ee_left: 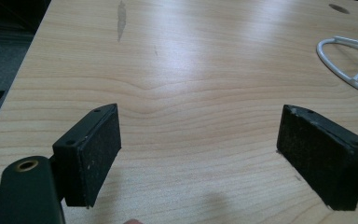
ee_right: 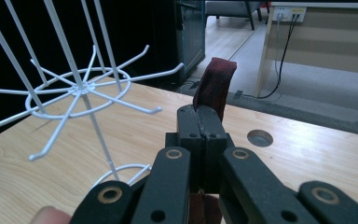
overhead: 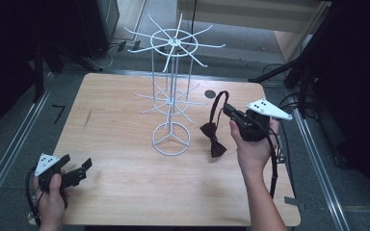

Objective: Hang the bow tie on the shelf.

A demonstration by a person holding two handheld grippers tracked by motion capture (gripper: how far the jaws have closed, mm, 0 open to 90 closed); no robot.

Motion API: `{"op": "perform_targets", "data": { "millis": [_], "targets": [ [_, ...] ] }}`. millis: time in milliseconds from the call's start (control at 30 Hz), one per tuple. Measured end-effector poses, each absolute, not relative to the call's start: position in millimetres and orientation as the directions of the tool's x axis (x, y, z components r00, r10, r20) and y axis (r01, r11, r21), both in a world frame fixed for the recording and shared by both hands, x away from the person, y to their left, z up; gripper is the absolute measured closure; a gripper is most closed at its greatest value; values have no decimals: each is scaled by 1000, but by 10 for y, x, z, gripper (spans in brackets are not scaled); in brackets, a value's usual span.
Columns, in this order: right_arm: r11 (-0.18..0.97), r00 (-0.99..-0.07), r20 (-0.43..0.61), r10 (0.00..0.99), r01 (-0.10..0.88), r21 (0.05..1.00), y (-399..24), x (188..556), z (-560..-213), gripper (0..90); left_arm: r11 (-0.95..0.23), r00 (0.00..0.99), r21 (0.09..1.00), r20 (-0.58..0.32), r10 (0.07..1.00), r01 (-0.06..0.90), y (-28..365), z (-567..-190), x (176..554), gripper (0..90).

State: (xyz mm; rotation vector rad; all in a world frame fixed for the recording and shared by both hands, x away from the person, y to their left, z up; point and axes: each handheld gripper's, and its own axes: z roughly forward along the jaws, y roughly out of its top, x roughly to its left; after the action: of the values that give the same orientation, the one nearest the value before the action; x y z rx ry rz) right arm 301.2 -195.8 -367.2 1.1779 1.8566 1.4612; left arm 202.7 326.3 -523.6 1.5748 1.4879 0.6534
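My left tongs [overhead: 79,172], nearest me at seven o'clock on the table [overhead: 120,192], stand wide apart on nothing. My right tongs [overhead: 227,110], at three o'clock, are clamped on the strap of the dark red bow tie [overhead: 214,140], whose bow hangs below them over the table. I judge it light, soft and floppy; the strap loop is the place to grip. At twelve o'clock stands the white wire rack [overhead: 172,96].
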Motion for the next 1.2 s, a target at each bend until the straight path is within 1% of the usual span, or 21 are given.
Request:
{"op": "perform_targets", "data": {
  "millis": [600, 1200],
  "targets": [
    [79, -561, 113, 820, 306, 949, -1623, 3005, -3599, 900, 71, 155, 846, -178, 972, 528, 3264, -5237, 2029, 145],
    [120, -597, 107, 795, 328, 937, -1263, 3152, -3714, 900, 72, 156, 847, -180, 971, 526, 3269, -5238, 2031, 145]
  ]
}}
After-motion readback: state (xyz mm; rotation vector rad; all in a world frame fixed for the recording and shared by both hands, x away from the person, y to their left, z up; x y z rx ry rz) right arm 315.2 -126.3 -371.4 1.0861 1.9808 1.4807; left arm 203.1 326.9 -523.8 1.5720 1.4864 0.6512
